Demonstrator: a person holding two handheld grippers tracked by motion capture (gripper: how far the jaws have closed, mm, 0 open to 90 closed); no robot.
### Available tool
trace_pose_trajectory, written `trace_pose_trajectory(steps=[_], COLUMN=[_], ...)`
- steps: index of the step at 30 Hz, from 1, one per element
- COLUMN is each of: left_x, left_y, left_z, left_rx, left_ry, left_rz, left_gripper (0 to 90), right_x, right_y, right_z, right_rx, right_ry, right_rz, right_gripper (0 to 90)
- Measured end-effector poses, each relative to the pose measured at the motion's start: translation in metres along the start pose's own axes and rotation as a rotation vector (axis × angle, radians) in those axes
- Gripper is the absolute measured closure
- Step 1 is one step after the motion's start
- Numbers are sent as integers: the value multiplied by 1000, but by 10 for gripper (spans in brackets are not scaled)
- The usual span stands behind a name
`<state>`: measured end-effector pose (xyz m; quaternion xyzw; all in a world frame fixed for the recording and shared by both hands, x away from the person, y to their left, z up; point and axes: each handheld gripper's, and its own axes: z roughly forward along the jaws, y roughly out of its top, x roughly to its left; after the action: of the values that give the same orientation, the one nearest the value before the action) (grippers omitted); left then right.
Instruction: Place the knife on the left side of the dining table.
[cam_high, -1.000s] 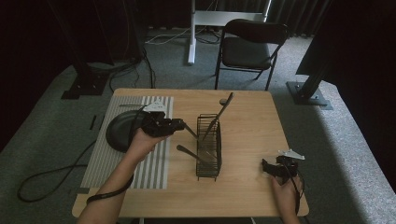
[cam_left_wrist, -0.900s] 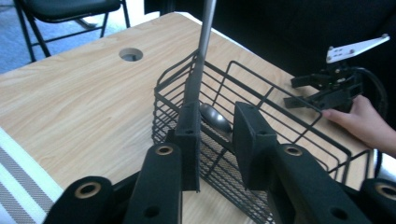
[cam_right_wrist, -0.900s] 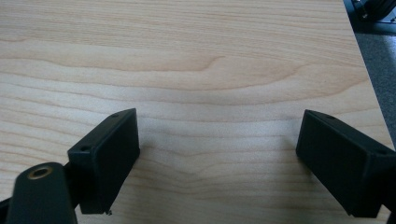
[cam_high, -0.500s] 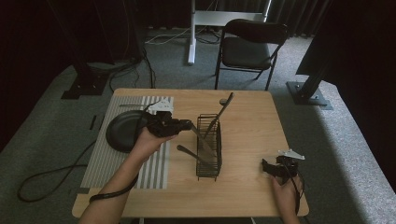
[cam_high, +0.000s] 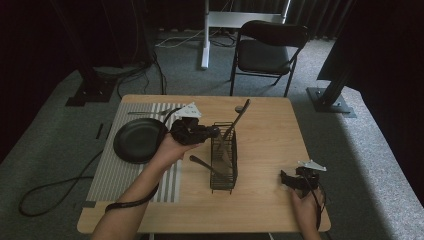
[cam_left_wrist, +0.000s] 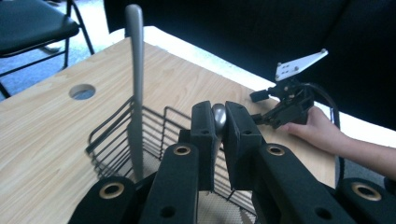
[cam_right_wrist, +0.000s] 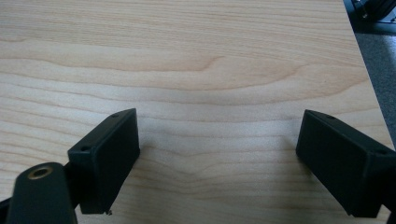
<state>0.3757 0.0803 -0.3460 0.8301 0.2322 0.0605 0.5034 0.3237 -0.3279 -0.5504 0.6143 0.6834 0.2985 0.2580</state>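
A metal utensil handle (cam_left_wrist: 218, 116) was gripped by the left gripper (cam_left_wrist: 217, 125) above the wire caddy (cam_high: 223, 165); the right gripper (cam_right_wrist: 217, 158) was held open.

High view overhead of table (cam_high: 260, 150), gripper views close along jaws, sharing its wooden top

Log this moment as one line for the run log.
left tool: shut on utensil handle, above wire basket | right tool: open, low over bare table | plate: on striped mat
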Motion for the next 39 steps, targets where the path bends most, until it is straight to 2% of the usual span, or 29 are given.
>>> trace_pose_trajectory(steps=[17,22,26,28,29,37,39], left_x=[-10,-16,-20,-20,-21,-22,-22], left_y=[13,17,21,21,22,21,20], left_z=[19,22,27,29,30,32,32], left_rx=[-15,0,5,3,-2,-19,-25], left_ry=[-18,-22,-49,-53,-36,-5,-9], left_rz=[52,92,115,118,119,104,104], left_gripper=[833,833,831,830,831,840,840], right_x=[0,0,0,0,0,0,0], right_y=[0,0,0,0,0,0,0], right_z=[0,0,0,0,0,0,0], right_rx=[0,0,0,0,0,0,0], right_ry=[0,0,0,0,0,0,0], right_rz=[0,0,0,0,0,0,0], right_gripper=[125,125,125,125,125,125,125])
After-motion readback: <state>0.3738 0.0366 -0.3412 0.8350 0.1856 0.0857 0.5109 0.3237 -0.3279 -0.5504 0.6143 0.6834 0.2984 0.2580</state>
